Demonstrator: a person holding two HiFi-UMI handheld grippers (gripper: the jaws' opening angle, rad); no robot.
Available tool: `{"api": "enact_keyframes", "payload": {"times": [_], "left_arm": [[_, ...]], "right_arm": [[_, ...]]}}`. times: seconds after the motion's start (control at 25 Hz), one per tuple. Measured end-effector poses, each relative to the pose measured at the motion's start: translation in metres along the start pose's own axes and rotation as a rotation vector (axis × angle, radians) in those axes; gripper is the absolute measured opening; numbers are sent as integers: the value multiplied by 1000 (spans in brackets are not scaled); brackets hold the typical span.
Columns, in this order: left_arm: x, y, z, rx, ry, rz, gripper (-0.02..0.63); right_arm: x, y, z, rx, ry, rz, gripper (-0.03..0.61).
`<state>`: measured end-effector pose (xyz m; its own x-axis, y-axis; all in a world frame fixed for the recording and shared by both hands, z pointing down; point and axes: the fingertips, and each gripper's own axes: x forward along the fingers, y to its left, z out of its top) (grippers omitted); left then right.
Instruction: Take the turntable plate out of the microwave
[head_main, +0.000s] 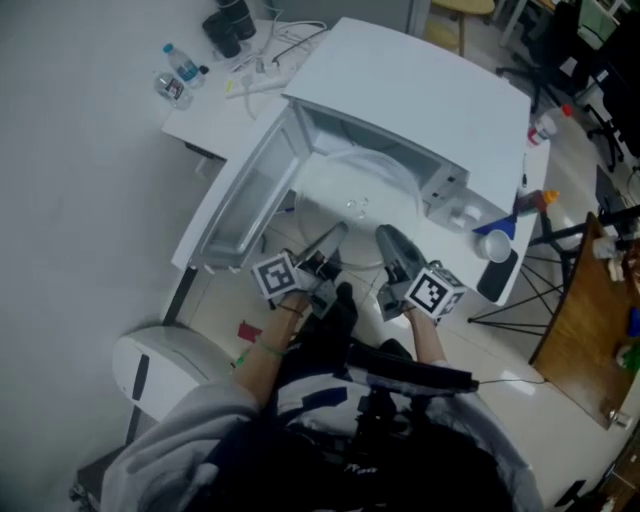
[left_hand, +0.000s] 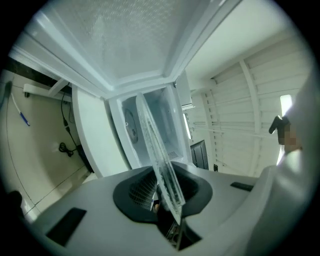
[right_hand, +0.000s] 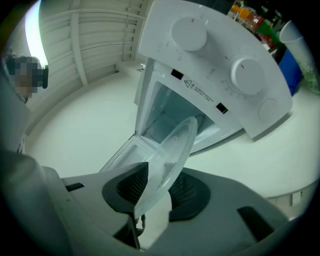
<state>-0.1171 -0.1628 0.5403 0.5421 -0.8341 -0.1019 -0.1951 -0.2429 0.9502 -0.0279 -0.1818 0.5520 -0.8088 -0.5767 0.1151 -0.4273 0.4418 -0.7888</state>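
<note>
The white microwave (head_main: 420, 90) stands on a white table with its door (head_main: 245, 195) swung open to the left. The clear glass turntable plate (head_main: 355, 195) is at the oven's mouth, gripped by both grippers at its near rim. My left gripper (head_main: 335, 238) is shut on the plate (left_hand: 159, 155), which runs edge-on between its pads towards the cavity. My right gripper (head_main: 388, 238) is shut on the plate (right_hand: 170, 157) too, the glass tilted between its dark pads. The control knobs (right_hand: 189, 32) show in the right gripper view.
Water bottles (head_main: 176, 75), cables and a black object (head_main: 230, 25) lie on the table's far left. A blue cup (head_main: 497, 242) sits right of the microwave. A white bin (head_main: 150, 365) stands on the floor at the left, a wooden table (head_main: 590, 330) at the right.
</note>
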Motion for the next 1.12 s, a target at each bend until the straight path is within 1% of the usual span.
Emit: {"api": "enact_keyframes", "payload": {"times": [0.12,0.24,0.72,0.8,0.92,1.12], "left_arm": [[-12,-21,-24,-4,-49,-14,44],[-25,-37,-50,11,-82,-21,44],[-73,-87,-160,46,-162,-34,46],[-82,-93,-172,55,-166,-28,46],[-94,-103,-183,83,-171,-23,46],[-116,-115,-190,103,-189,-6,46]], "right_arm": [[-26,8,-5,-24,27,32,118],[-55,20,-11,-32,47,55,118],[-171,41,-47,-63,84,124,118],[-184,47,-53,-62,86,127,118],[-198,55,-62,-56,81,161,119],[-208,72,-75,-52,99,184,118]]}}
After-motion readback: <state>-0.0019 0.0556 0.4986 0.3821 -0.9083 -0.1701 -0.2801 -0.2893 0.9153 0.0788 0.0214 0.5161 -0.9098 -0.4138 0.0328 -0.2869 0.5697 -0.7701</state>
